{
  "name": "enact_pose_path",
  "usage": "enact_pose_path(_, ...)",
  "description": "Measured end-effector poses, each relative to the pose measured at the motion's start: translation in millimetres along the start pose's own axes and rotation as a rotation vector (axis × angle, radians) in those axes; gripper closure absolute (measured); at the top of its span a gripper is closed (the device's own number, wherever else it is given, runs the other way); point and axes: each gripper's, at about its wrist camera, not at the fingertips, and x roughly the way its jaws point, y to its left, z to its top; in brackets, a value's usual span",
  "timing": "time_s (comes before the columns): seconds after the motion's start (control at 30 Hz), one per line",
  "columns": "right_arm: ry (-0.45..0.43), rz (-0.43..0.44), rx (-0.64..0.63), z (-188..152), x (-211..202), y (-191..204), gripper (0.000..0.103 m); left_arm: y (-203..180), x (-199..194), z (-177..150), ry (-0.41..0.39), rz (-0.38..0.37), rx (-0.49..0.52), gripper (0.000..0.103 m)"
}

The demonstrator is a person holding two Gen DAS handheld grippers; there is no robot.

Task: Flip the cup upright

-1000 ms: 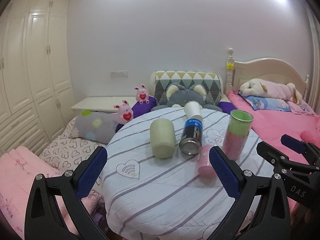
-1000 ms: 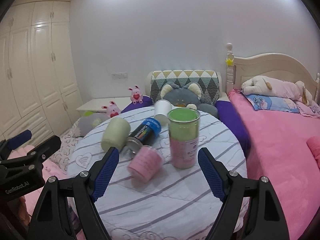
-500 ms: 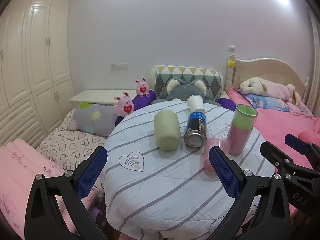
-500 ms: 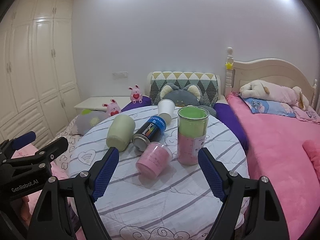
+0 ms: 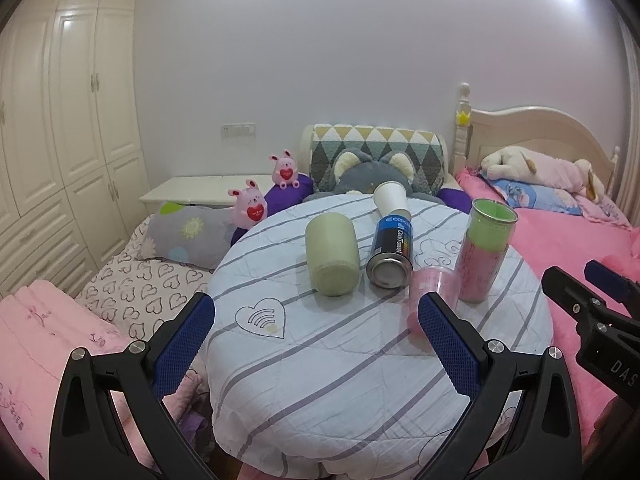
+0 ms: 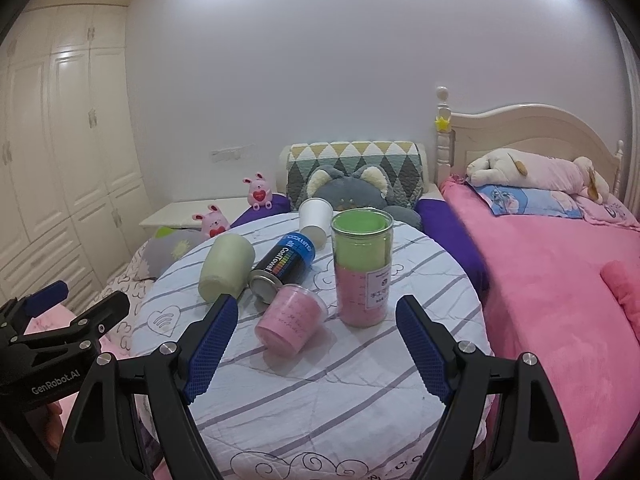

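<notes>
While the round table [image 6: 360, 400] runs off the bottom edge, the pink cup [image 6: 290, 320] lies tipped beside the tall canister [image 6: 362, 268], half hidden in the left view behind the left gripper [image 5: 316, 344]; both it and the right gripper [image 6: 316, 348] gape apart, holding nothing.

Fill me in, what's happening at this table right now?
A person holds a two-finger tool in each hand over a round table. Neither holds anything: the left tool and right tool are both open, short of the cups. A pink cup, a pale green cup, a white cup and a dark can lie on their sides. A tall clear tumbler stands upright. The pink cup lies between the right tool's fingers in its view.
</notes>
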Motion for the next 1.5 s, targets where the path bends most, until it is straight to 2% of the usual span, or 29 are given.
enact_pose_path(0.9, -0.003, 0.004, 0.045, 1, 4, -18, 0.02, -7, 8, 1, 0.01, 0.03, 0.013, 0.0)
enact_pose_path(1.5, -0.074, 0.04, 0.004, 4, 2, -12, 0.02, -8, 13, 2, 0.01, 0.031, 0.009, 0.0)
